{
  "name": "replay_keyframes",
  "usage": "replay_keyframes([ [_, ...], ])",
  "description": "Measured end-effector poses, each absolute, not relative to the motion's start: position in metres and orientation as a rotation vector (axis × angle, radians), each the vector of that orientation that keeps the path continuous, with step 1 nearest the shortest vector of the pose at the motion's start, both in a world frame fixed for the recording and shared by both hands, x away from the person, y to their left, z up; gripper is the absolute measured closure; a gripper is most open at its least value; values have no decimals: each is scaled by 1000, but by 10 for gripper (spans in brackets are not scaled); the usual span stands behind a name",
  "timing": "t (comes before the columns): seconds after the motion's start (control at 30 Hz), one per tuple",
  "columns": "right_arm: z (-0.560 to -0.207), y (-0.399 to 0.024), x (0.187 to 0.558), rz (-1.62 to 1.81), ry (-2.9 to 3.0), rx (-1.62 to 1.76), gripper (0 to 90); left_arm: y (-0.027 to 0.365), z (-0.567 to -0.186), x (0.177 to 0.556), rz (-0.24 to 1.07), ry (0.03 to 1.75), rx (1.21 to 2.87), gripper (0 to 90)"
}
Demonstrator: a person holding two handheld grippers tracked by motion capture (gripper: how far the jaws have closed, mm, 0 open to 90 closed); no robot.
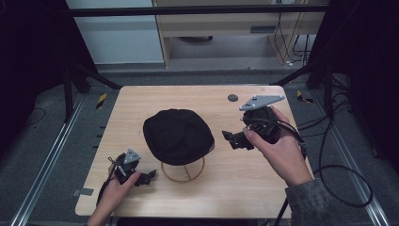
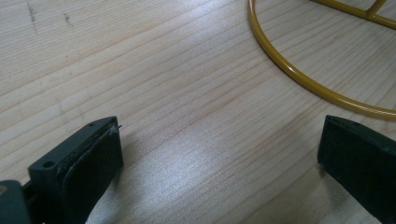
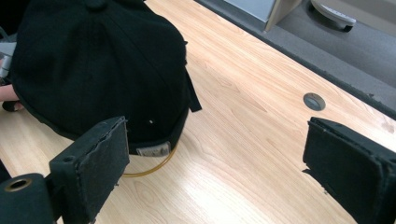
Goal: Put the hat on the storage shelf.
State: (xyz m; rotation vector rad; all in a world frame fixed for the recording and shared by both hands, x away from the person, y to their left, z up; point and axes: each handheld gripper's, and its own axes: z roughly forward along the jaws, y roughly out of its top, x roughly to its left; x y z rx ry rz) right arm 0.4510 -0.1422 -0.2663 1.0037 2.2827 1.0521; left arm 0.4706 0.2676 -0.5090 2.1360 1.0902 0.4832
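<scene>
A black cap (image 1: 178, 135) rests on a yellow wire stand (image 1: 183, 173) in the middle of the wooden table (image 1: 141, 101). My left gripper (image 1: 149, 176) lies low near the table's front left, just left of the stand's ring base (image 2: 299, 77), open with nothing between its jaws. My right gripper (image 1: 231, 139) hovers to the right of the cap, held by a hand, open and empty. In the right gripper view the cap (image 3: 98, 70) fills the upper left, with a small label at its rim and the stand's ring (image 3: 149, 168) peeking out below it.
A round dark grommet (image 1: 232, 98) sits in the table near its far edge, also seen as the grommet (image 3: 314, 101) in the right gripper view. Cables (image 1: 346, 188) trail off the table's right side. Metal frame rails run along both sides of the table.
</scene>
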Motion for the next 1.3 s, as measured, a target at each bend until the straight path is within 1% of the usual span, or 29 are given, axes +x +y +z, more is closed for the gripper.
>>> replay_keyframes([
  [0.4,-291,-162,445,1030,2260,1053,64,268,-509,471,484,1091,2138,0],
  [0.77,-329,-174,439,992,2255,1079,64,268,-509,470,482,1091,2142,0],
  [1.3,-369,-202,443,1023,2217,1219,70,268,-509,470,482,1092,2141,0],
])
